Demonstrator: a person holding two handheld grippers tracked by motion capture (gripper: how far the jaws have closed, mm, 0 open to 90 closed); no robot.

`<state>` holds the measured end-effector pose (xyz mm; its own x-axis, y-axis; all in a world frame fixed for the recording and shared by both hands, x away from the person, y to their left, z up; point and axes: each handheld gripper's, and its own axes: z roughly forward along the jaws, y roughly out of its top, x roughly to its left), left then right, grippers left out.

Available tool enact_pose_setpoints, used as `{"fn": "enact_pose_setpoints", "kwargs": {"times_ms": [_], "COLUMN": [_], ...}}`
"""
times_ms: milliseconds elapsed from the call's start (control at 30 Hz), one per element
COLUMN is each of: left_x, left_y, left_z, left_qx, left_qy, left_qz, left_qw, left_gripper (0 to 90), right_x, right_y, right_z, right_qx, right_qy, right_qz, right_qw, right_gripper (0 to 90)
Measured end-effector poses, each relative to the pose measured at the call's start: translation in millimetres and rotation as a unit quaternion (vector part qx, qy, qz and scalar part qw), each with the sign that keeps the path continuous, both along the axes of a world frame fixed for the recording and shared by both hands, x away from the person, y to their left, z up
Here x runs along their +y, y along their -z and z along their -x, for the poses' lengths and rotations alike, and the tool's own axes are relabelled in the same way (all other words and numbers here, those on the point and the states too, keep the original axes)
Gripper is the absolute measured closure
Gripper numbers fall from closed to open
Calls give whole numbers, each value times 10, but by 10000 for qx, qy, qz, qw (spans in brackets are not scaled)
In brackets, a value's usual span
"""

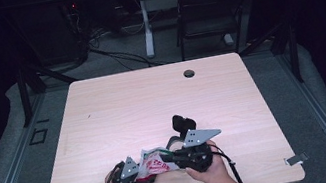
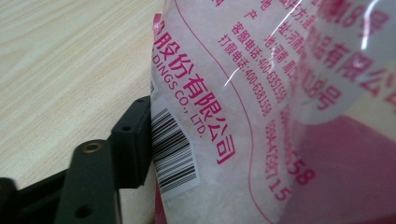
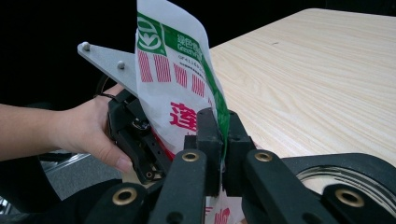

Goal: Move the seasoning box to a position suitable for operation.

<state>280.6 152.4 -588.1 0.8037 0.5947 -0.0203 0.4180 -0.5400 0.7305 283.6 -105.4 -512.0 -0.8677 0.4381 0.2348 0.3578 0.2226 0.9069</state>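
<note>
A plastic bag (image 1: 156, 163) with red and green print and white grains inside hangs between my two grippers at the near edge of the table (image 1: 153, 103). In the right gripper view my right gripper (image 3: 223, 126) is shut on the bag's (image 3: 173, 79) thin upper edge. My left gripper (image 1: 141, 173) has the bag's thick body (image 2: 224, 93) between its jaws. One finger (image 2: 130, 140) lies against the bag beside a barcode label, and the other is hidden behind the bag. A hand holds each gripper.
A black ring-shaped object (image 3: 355, 163) lies on the table right behind my right gripper, with a black upright piece (image 1: 183, 122) beside it. A cable hole (image 1: 189, 73) sits near the far edge. Beyond the table stands a dark chair (image 1: 210, 9).
</note>
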Motion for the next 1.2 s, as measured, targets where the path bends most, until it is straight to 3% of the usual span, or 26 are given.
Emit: {"fn": "enact_pose_setpoints", "kwargs": {"times_ms": [400,833,1200], "left_x": [3,-41,-13], "left_y": [-2,-85,-171], "left_z": [18,75,93], "left_qx": [-59,-176,-623], "left_qy": [-72,-185,-410], "left_qz": [28,-231,-598], "left_qw": [10000,9994,9954], "left_gripper": [501,597,606], "right_x": [7,-15,-26], "right_y": [-5,-24,-42], "right_z": [6,1,0], "right_qx": [35,-12,-6], "right_qy": [27,41,59], "right_qz": [-39,-29,-62], "right_qw": [10000,10000,10000], "right_gripper": [884,882,858]}}
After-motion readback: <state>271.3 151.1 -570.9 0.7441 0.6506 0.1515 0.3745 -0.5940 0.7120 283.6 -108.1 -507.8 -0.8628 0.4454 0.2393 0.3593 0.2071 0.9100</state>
